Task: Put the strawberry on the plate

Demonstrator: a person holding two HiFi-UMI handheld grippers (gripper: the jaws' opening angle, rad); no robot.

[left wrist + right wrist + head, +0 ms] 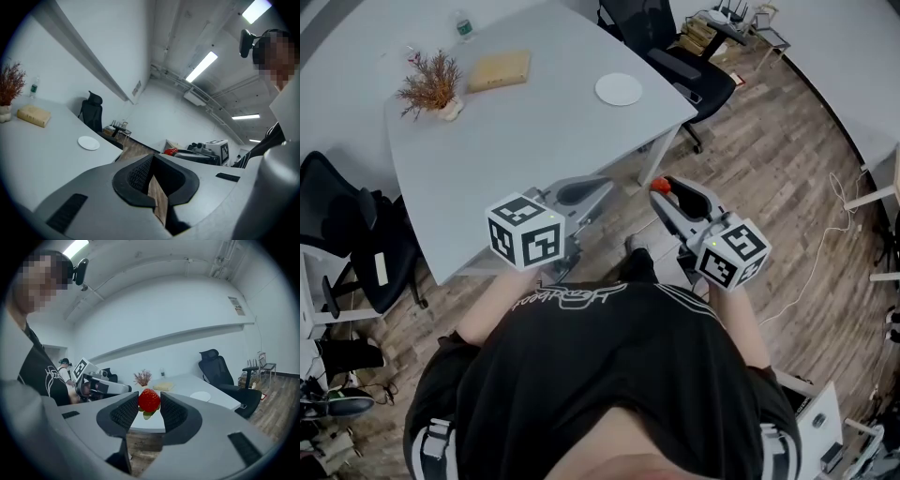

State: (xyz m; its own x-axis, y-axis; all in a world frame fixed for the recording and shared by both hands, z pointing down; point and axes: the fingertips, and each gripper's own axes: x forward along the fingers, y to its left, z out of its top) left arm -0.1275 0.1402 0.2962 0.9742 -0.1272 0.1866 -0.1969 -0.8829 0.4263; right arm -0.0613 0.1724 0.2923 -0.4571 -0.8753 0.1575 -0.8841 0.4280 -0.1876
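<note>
Right tongs [667, 194] in head view pinched the strawberry [660, 186] short of the table [534, 122], plate [619, 89] well ahead-left; left gripper view showed left tongs [151, 160] closed and empty; right gripper view showed a tip-only pinch, so a jolt could drop it.

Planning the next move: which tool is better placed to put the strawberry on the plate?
Right. The right tool holds the strawberry between its jaws; the left tool is shut and empty. The plate sits empty on the table.
</note>
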